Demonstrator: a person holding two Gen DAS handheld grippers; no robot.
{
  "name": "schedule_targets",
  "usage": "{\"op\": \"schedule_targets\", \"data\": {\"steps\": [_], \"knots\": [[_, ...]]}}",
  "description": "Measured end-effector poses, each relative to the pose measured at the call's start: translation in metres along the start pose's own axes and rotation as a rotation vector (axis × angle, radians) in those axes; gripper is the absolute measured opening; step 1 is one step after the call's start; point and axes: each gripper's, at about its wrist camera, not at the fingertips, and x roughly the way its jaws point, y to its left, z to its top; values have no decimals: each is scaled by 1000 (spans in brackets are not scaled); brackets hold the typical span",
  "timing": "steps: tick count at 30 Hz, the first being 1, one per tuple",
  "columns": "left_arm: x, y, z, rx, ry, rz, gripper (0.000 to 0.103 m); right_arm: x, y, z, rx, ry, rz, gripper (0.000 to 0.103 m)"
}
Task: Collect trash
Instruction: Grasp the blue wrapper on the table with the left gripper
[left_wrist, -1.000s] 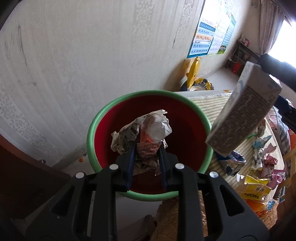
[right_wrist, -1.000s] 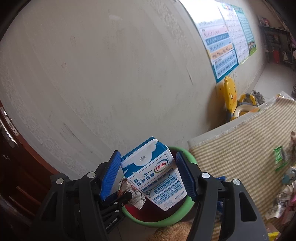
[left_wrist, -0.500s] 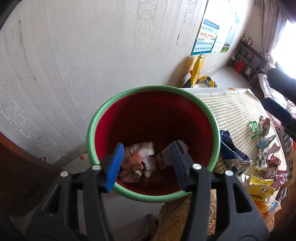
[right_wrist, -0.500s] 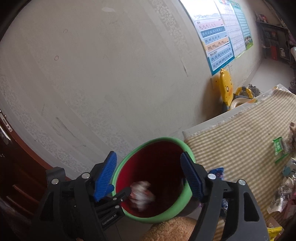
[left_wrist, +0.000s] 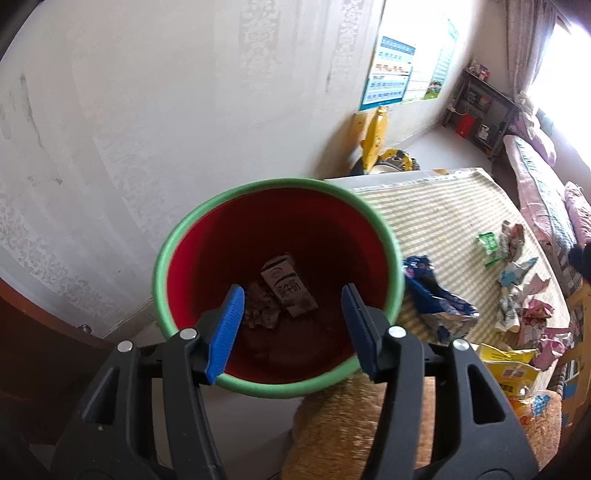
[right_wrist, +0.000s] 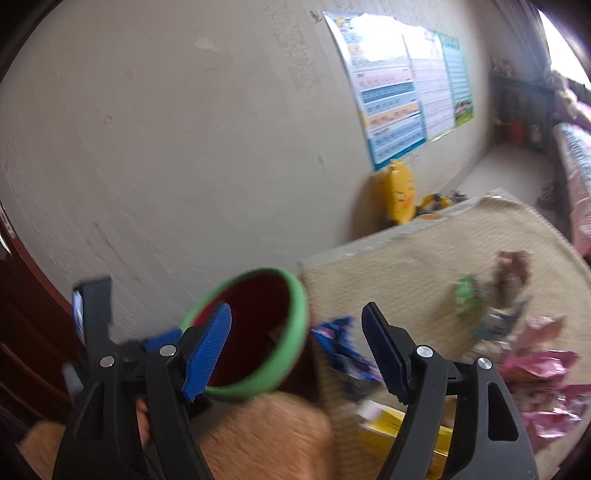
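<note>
One red bucket (left_wrist: 280, 206) with a green rim holds one milk carton (left_wrist: 290, 290) and one crumpled wad (left_wrist: 260, 312). The left gripper (left_wrist: 291, 325) tilts down over it, jaws opening, empty; the right gripper (right_wrist: 295, 347) is spread, empty, above the mat's (right_wrist: 406, 258) near edge

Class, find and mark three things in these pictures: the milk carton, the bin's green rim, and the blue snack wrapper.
milk carton (left_wrist: 289, 290), left wrist view, on its printed face.
green rim (left_wrist: 161, 266), left wrist view, on the bin's left edge.
blue snack wrapper (left_wrist: 434, 300), left wrist view, on its crumpled middle.

Home room, wall posters (right_wrist: 402, 92), bed (left_wrist: 535, 177), yellow toy (right_wrist: 399, 192)
</note>
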Motion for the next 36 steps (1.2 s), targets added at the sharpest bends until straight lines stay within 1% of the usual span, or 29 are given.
{"op": "schedule_targets", "data": {"steps": [4, 7, 9, 12, 15, 16, 18, 20, 24, 28, 30, 31, 32, 35, 36], "knots": [[-1, -25, 0, 31, 11, -46, 52, -17, -22, -26, -16, 29, -98, 71], [0, -49, 0, 47, 34, -106, 53, -28, -40, -47, 3, 45, -167, 71], [5, -69, 0, 65, 55, -146, 53, -32, -54, -56, 32, 54, -195, 71], [20, -94, -2, 83, 97, -173, 53, -37, -69, -64, 94, 56, -198, 71], [47, -118, -4, 72, 180, -183, 53, -45, -78, -67, 118, 37, -195, 71], [53, -123, -5, 67, 193, -179, 53, -48, -78, -67, 115, 31, -195, 71], [67, -133, -8, 70, 219, -148, 53, -51, -78, -66, 111, 21, -194, 71], [77, -139, -10, 71, 234, -124, 58, -53, -80, -67, 122, 14, -189, 71], [97, -144, -10, 60, 281, -94, 61, -56, -88, -71, 155, 13, -181, 71], [114, -144, -13, 37, 340, -65, 70, -57, -94, -73, 178, 9, -180, 71], [117, -144, -14, 29, 343, -64, 70, -57, -94, -73, 183, 7, -181, 71], [116, -145, -14, 37, 329, -67, 66, -57, -95, -74, 187, 8, -180, 71], [114, -146, -14, 46, 317, -75, 51, -56, -96, -74, 189, 9, -180, 71], [108, -148, -14, 75, 293, -96, 27, -53, -98, -75, 198, 22, -177, 71], [103, -147, -14, 80, 274, -107, 25, -51, -99, -76, 201, 28, -175, 71]]}}
